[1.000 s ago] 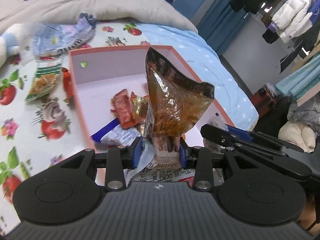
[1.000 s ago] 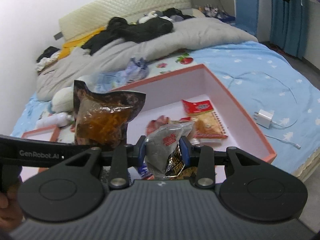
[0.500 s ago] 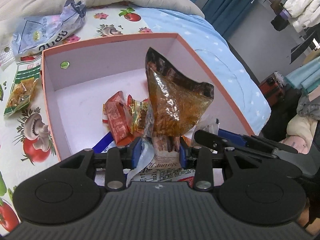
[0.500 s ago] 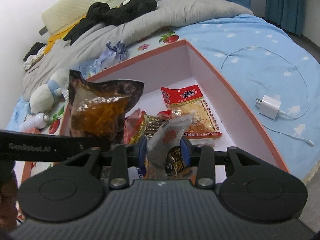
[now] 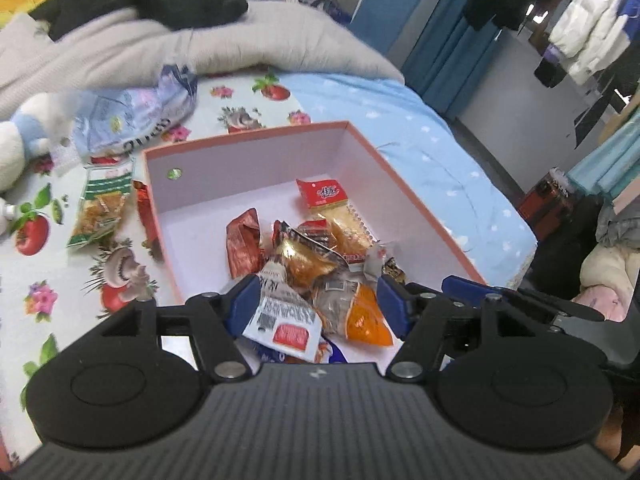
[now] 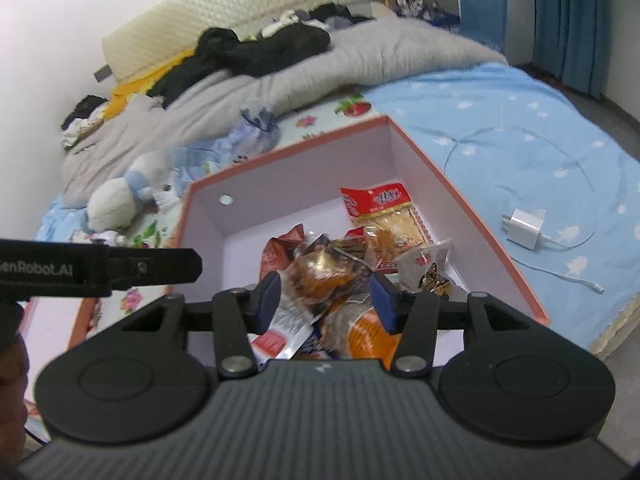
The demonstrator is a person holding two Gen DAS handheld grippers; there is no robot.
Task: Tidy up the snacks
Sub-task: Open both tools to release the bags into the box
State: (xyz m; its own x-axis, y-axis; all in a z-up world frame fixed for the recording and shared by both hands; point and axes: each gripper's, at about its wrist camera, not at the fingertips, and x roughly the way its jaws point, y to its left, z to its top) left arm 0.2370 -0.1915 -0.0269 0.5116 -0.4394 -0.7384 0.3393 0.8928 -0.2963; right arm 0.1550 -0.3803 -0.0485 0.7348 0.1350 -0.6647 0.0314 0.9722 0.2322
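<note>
A salmon box with pale walls lies on the bed and holds several snack packs. The brown see-through snack bag now lies on the pile, its white label end toward me. A small silver pack rests at the pile's right. My left gripper hovers over the box's near end, jaws opening, pads touching nothing. My right gripper hangs beside it, jaws also opening, nothing gripped. A green snack pack and a red wrapper lie left of the box.
A crumpled blue-white bag and a plush toy lie beyond the box's left side. A white charger with its cable rests on the blue sheet to the right. A grey quilt with dark clothes is bunched behind.
Both grippers have let go: the brown bag and the silver pack dropped from the jaws onto the pile in the box. Both jaws stand wider, and both views have pulled back from the box.
</note>
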